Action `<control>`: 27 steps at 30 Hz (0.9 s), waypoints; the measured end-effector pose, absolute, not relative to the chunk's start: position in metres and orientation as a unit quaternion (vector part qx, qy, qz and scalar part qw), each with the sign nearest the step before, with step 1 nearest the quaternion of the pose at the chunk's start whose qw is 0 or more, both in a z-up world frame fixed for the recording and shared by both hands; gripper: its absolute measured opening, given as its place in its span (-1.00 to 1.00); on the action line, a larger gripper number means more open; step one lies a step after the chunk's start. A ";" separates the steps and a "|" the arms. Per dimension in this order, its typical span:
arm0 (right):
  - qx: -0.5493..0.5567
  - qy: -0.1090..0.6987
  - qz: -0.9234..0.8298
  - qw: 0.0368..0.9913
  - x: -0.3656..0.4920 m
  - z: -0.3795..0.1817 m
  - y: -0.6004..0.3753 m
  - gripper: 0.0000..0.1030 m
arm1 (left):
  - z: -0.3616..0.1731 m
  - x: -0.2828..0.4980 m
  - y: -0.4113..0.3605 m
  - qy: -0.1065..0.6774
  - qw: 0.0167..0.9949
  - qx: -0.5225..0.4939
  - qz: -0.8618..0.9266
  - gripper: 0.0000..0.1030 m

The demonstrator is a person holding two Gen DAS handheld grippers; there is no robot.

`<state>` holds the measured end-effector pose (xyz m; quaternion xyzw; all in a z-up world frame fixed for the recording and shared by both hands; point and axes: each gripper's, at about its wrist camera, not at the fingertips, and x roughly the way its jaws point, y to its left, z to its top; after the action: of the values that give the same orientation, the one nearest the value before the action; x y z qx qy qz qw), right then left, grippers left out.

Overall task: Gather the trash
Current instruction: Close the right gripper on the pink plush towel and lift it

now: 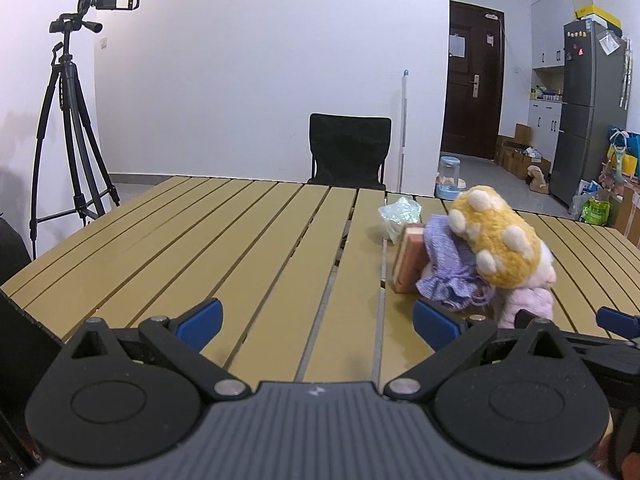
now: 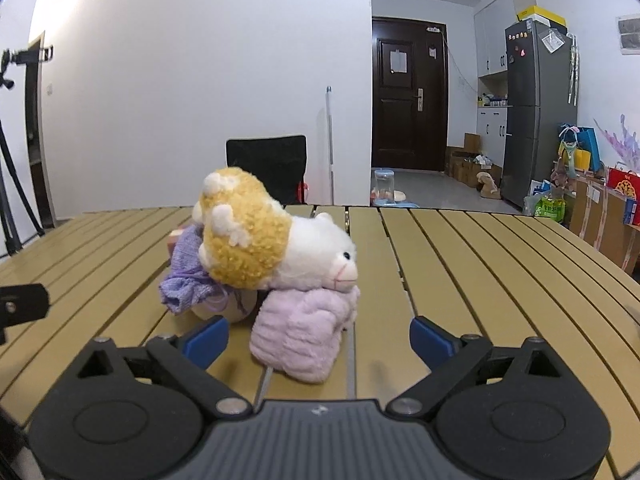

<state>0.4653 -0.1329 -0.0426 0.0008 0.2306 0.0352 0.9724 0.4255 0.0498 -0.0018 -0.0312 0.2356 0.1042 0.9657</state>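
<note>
- Crumpled plastic wrapper (image 1: 400,216): on the slatted table (image 1: 240,248), just behind the pink block (image 1: 408,264) in the toy pile.
- Plush toy (image 2: 260,248) atop lilac towel (image 2: 304,336), purple cloth (image 2: 188,276) beside.
- Left gripper (image 1: 318,322) and right gripper (image 2: 319,340): both released, empty.
- Beyond the table: black chair (image 1: 348,148), tripod (image 1: 68,128), door (image 2: 408,92), fridge (image 2: 536,112).

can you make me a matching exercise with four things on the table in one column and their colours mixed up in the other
Things:
1. plush toy's woolly back
2. folded fluffy towel
3. knitted cloth
4. block

Colours:
A. salmon pink
B. yellow with white spots
C. pale lilac-pink
D. purple-blue

Pairs: 1-B, 2-C, 3-D, 4-A
</note>
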 end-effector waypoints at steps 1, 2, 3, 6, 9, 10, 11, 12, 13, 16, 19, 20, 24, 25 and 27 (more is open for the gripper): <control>-0.001 0.234 0.032 0.972 0.472 -0.044 -0.130 0.80 | -0.003 0.428 0.050 0.237 0.965 -0.032 0.104 1.00; -0.003 0.237 0.028 0.971 0.478 -0.046 -0.126 0.70 | -0.004 0.431 0.052 0.238 0.965 -0.034 0.105 1.00; -0.004 0.240 0.025 0.970 0.483 -0.047 -0.124 0.66 | -0.005 0.433 0.053 0.241 0.964 -0.037 0.107 1.00; 0.000 0.254 0.020 0.967 0.498 -0.051 -0.120 0.44 | -0.008 0.437 0.054 0.245 0.963 -0.037 0.105 1.00; -0.002 0.266 0.022 0.964 0.508 -0.056 -0.116 0.07 | -0.012 0.438 0.052 0.247 0.963 -0.027 0.103 1.00; 0.000 0.269 0.026 0.963 0.509 -0.058 -0.116 -0.04 | -0.013 0.438 0.052 0.249 0.963 -0.025 0.102 1.00; 0.001 0.272 0.027 0.962 0.510 -0.059 -0.115 -0.13 | -0.014 0.438 0.052 0.250 0.963 -0.024 0.102 1.00; 0.001 0.273 0.028 0.962 0.509 -0.059 -0.115 -0.17 | -0.015 0.439 0.052 0.250 0.962 -0.024 0.103 1.00; 0.002 0.274 0.031 0.961 0.509 -0.059 -0.115 -0.19 | -0.015 0.438 0.052 0.250 0.962 -0.025 0.104 1.00; 0.005 0.275 0.041 0.960 0.503 -0.058 -0.119 -0.27 | -0.013 0.437 0.054 0.249 0.962 -0.030 0.104 1.00; 0.012 0.272 0.046 0.961 0.495 -0.055 -0.127 -0.34 | -0.009 0.436 0.052 0.246 0.963 -0.033 0.104 1.00; 0.015 0.272 0.048 0.961 0.492 -0.054 -0.131 -0.35 | -0.008 0.435 0.052 0.244 0.964 -0.034 0.103 1.00; 0.014 0.270 0.048 0.961 0.477 -0.052 -0.142 -0.39 | -0.005 0.429 0.047 0.239 0.966 -0.036 0.097 1.00; 0.014 0.270 0.047 0.962 0.473 -0.052 -0.145 -0.40 | -0.005 0.428 0.045 0.238 0.966 -0.035 0.094 1.00; 0.012 0.268 0.042 0.962 0.465 -0.050 -0.150 -0.40 | -0.004 0.425 0.041 0.235 0.967 -0.033 0.090 1.00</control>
<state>0.4648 -0.1499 -0.0503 0.0119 0.2682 0.0423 0.9624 0.4254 0.0407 -0.0037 -0.0328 0.2352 0.0899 0.9672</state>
